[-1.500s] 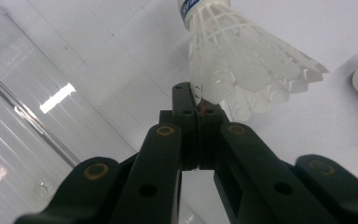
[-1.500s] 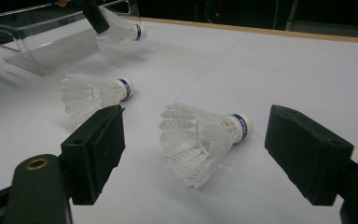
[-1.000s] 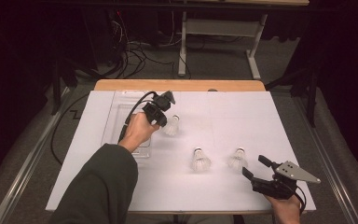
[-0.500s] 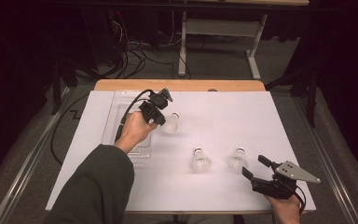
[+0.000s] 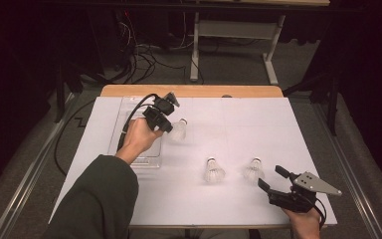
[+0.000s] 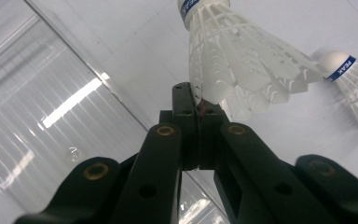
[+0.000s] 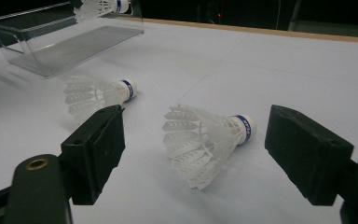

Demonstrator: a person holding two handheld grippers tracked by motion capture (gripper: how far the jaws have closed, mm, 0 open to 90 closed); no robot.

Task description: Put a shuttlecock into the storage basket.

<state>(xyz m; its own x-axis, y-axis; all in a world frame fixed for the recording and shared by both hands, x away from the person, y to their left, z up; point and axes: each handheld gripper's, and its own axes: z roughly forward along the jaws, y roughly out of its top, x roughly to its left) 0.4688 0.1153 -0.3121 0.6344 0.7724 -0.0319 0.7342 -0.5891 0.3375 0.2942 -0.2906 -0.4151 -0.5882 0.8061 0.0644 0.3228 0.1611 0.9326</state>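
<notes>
White paper covers the table [image 5: 238,124], and dark floor with cables lies behind it. 1 birdie [image 5: 178,130] hangs from the left gripper [image 5: 165,124], just beside the clear plastic box [image 5: 120,130]. In the left gripper view the jaws are squeezed fully together, and they pinch only the very edge of the birdie's [image 6: 233,60] feather skirt. That is a tiny hold. I think the birdie could slip out or tip and fall on the paper before it gets over the box [image 6: 37,107]. A hard squeeze could also bend the thin skirt.

2 more birdies lie on the paper, the middle one [image 5: 213,170] and the right one [image 5: 253,170]. The right gripper [image 5: 273,180] sits near the right one with its jaws wide apart, holding nothing. If it closes while off to one side, it might push that birdie [image 7: 205,140] away, since it looks very light.
</notes>
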